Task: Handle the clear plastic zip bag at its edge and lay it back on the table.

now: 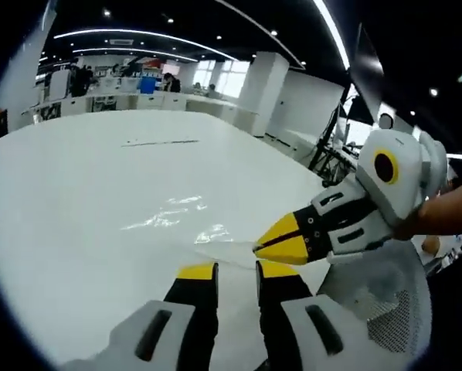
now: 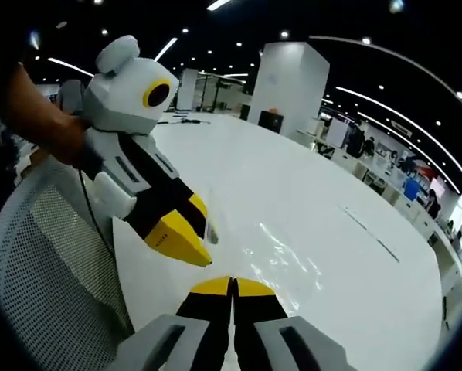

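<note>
White tabletop [image 1: 84, 201] stretches away through a large open office with strip lights on a dark ceiling, and a mesh office chair [image 2: 53, 263] sits at the near edge of the table. On the table lies the clear plastic zip bag [image 1: 173, 216], flat and nearly invisible apart from bright glints on its creases.

In the left gripper view, the left gripper [image 1: 236, 272] rises from the bottom with its yellow-tipped jaws a narrow gap apart and nothing between them, just short of the bag's near edge. The right gripper [image 1: 263, 249] comes in from the right, held in a person's hand [image 1: 447, 212]. Its yellow tips are pressed together at the bag's near edge, and whether they pinch the film is too faint to tell.

In the right gripper view, that gripper's own jaws meet tip to tip at the bottom, with the bag [image 2: 285, 259] glinting just beyond them, and the left gripper [image 2: 186, 243] hangs over the bag's near side.

Judging from this, the step in hand is working the bag's edge. To do it well, take only the thin rim of film, keep the tips low and level with the table, and lower the bag gently so that it settles flat without folding
</note>
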Demonstrator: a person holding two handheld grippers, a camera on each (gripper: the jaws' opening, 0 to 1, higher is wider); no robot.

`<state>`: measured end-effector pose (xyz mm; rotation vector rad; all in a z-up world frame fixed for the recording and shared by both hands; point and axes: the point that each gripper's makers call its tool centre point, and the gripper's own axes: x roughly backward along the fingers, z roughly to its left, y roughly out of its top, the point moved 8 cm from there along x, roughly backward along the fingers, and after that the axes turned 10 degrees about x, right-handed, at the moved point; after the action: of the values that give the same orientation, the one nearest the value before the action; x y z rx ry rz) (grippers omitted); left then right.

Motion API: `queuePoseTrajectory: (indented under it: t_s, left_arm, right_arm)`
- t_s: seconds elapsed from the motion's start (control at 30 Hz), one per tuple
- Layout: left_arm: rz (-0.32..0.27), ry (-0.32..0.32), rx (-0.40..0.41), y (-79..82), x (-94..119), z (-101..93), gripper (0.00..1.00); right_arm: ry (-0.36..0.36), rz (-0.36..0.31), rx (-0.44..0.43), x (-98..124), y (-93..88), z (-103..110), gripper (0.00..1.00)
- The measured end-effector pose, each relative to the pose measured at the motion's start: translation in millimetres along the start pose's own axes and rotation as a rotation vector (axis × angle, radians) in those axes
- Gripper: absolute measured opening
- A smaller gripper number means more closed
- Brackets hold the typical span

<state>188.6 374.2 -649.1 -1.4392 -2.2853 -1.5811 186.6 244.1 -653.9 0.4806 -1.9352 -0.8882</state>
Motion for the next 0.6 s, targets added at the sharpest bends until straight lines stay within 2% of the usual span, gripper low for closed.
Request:
queuePoseTrajectory:
  t_s: [0.03, 0.1, 0.13, 0.27, 0.37, 0.6]
  left_arm:
    - [0.003, 0.006, 0.014, -0.1, -1.4, 0.3, 0.14]
    - [0.027, 0.027, 0.026, -2.3, -3.1, 1.8, 0.02]
    - [0.031, 0.041, 0.027, -3.2, -4.0, 2.0, 0.01]
    - [0.049, 0.067, 0.013, -8.8, -3.6, 6.6, 0.00]
    - [0.076, 0.089, -0.026, -11.6, -0.1, 7.9, 0.00]
    - [0.122, 0.109, -0.081, -21.2, 3.8, 12.2, 0.00]
  right_arm:
    - [0.002, -0.002, -0.001, -0.4, 0.3, 0.6, 0.00]
    - [0.005, -0.003, -0.003, -0.2, 1.1, 2.1, 0.00]
    - [0.001, -0.004, -0.003, -0.2, 1.6, 2.2, 0.00]
    - [-0.014, -0.006, -0.014, 1.5, 1.5, -2.4, 0.00]
    - [-0.030, -0.005, -0.021, 3.8, 0.5, -7.0, 0.00]
    - [-0.060, -0.002, -0.028, 7.3, -2.7, -20.1, 0.00]
